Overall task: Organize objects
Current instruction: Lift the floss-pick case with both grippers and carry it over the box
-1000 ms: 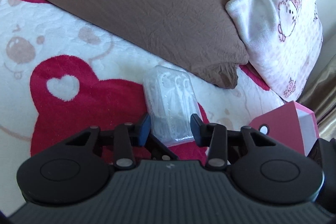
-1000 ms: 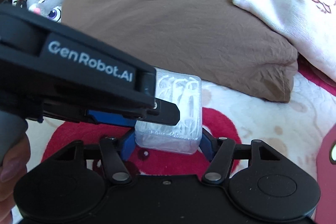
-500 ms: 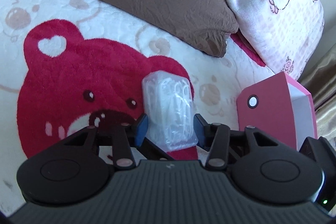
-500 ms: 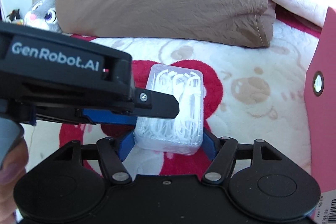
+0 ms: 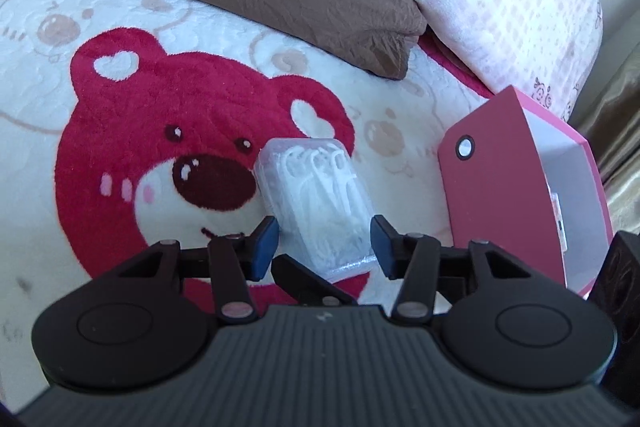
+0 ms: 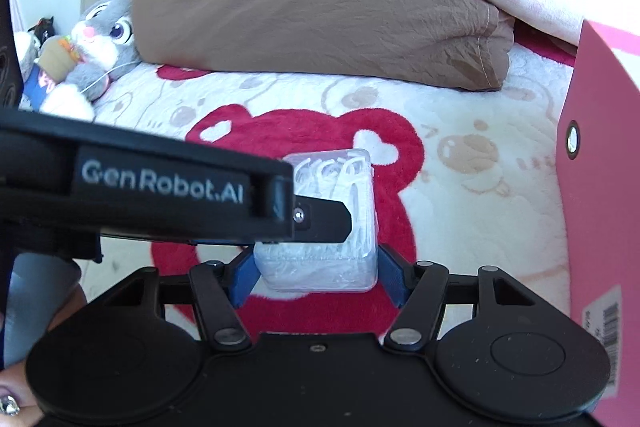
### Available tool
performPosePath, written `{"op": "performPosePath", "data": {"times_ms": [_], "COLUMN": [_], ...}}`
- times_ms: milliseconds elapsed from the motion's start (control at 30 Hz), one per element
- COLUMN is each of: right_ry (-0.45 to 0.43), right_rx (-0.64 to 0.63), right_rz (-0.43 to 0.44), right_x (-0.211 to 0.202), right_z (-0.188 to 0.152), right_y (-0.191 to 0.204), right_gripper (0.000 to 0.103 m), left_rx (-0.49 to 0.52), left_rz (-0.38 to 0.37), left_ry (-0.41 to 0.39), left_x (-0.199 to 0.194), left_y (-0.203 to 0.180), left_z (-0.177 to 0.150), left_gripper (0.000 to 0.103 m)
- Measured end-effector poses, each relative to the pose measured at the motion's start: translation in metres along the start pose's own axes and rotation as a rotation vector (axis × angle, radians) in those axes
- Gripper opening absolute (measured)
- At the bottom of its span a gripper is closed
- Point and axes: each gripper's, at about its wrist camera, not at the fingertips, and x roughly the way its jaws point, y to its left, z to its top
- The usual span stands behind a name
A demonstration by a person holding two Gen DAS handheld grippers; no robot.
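The bear blanket (image 5: 120, 131) is the biggest thing here, and it is soft and bumpy. If the clear box lands on it, the box could roll over or sink into the fluff. The tall pink box (image 5: 500, 187) stands on that soft blanket too, off to the right, so a bump from a tool could knock it over. It looks like the place where the little box should go, but that is my guess. The opening is narrow, and two tools crowd around one small thing. They could bang into each other or into the pink wall.

The little clear box of floss picks (image 5: 320, 203) is smooth and slippery. It could pop out if a tool squeezes crooked, or fall if both let go at once.

The right gripper (image 6: 316, 277) has its blue pads tight on both sides of the clear box, so it is clamped on it. The left gripper (image 5: 324, 247) has its pads right at the sides of the same box. I cannot tell if they press on it or only sit beside it.

The pink box is open and white inside. Something small shows by its inner wall, but I cannot tell what. The clear box is closed and full of white floss picks.
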Motion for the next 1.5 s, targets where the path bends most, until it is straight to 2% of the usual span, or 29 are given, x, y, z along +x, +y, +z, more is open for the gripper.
{"op": "performPosePath", "data": {"times_ms": [333,467,633,933,1167,1500], "right_ry": [0.022,0.025,0.01,0.012,-0.003,-0.058], "right_rx": [0.06,0.085,0.054,0.079,0.099,0.151], "right_rz": [0.036,0.051,0.041,0.002,-0.029,-0.095], "right_x": [-0.048,-0.073,-0.111,-0.161,-0.193,-0.217], "right_z": [-0.011,-0.017,-0.02,-0.016,-0.006,0.007], "right_y": [0.002,0.003,0.009,0.0,-0.02,-0.076], "right_gripper": [0.067,0.067,0.067,0.067,0.067,0.067], "left_rx": [0.153,0.163,0.251,0.249,0.262,0.326], "left_rz": [0.066,0.04,0.03,-0.03,-0.083,-0.149], "left_ry": [0.017,0.039,0.019,0.016,0.008,0.014], "left_x": [-0.043,-0.066,-0.095,-0.12,-0.126,-0.094], "left_y": [-0.043,-0.056,-0.083,-0.12,-0.156,-0.216], "left_z": [-0.03,-0.038,-0.051,-0.055,-0.048,-0.027], "left_gripper": [0.049,0.05,0.049,0.049,0.049,0.05]}}
